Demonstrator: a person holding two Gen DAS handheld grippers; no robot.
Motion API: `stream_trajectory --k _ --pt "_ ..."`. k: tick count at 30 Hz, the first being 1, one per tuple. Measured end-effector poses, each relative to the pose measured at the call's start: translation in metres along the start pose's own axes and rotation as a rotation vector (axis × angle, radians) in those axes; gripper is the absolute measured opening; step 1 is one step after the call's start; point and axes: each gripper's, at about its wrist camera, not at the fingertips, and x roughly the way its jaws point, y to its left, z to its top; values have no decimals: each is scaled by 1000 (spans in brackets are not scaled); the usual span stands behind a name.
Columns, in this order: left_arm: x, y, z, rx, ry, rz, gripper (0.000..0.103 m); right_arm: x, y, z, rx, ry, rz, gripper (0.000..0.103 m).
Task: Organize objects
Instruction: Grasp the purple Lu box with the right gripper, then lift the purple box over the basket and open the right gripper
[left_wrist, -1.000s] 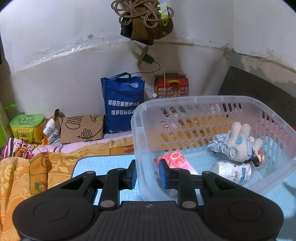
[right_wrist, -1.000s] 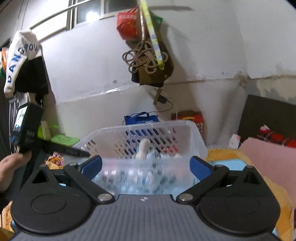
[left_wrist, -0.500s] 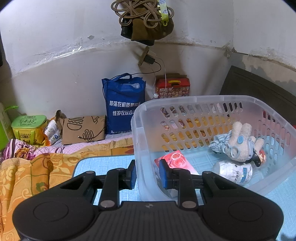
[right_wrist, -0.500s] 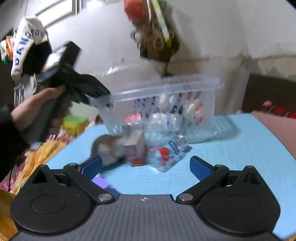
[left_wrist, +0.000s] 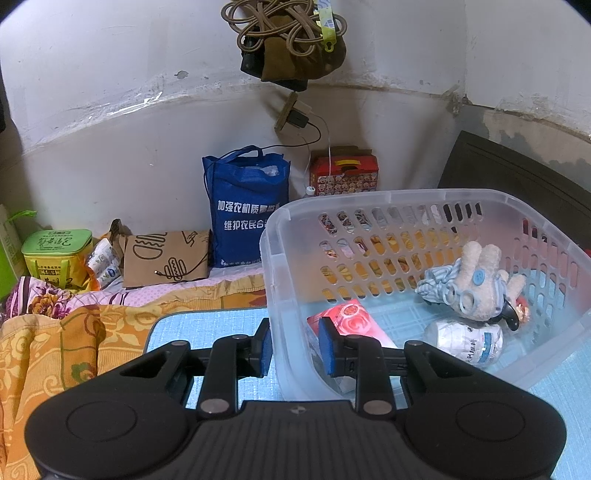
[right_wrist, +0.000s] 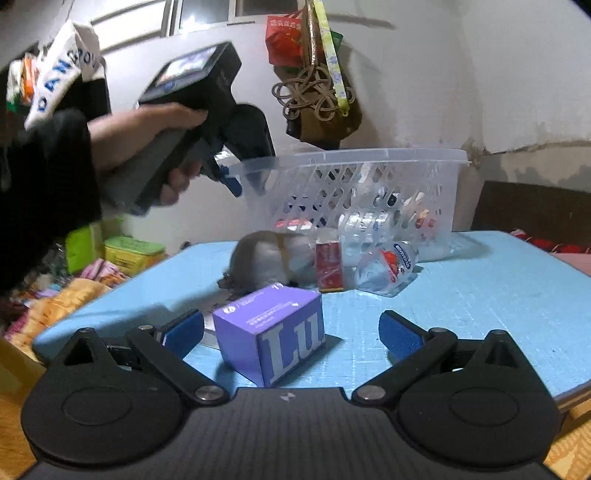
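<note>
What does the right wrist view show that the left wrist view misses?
Right wrist only: the purple box between the open right gripper, a red carton and a bottle on the blue mat, plus the hand holding the other tool.
Left wrist only: the stuffed toy inside.
Both: the clear basket, whose wall the left gripper clamps.
</note>
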Motion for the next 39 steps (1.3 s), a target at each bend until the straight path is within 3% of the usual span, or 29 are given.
stream_trajectory --k 7,9,10,11,16,26,35,39 --pt "-1 1 -1 0 -1 -2 31 10 8 -6 -41 5 4 88" --pt "-1 1 -1 0 -1 -3 31 10 10 -8 -63 -9 12 81" --pt "-1 1 -1 0 -1 -3 31 10 9 -7 -64 -12 20 70" --pt "-1 1 -2 0 -2 -4 31 9 8 -7 -59 -12 27 67" --pt "-1 1 -1 0 -2 -8 32 2 1 -5 -35 -16 59 66" --pt "-1 0 -1 0 -3 -9 31 -18 -51 27 1 -58 -27 66" --pt "-2 -3 1 7 -13 22 25 -30 -97 80 -13 -135 -66 67" --pt "-1 -3 2 6 -7 21 25 -24 -106 118 -40 -218 -121 67"
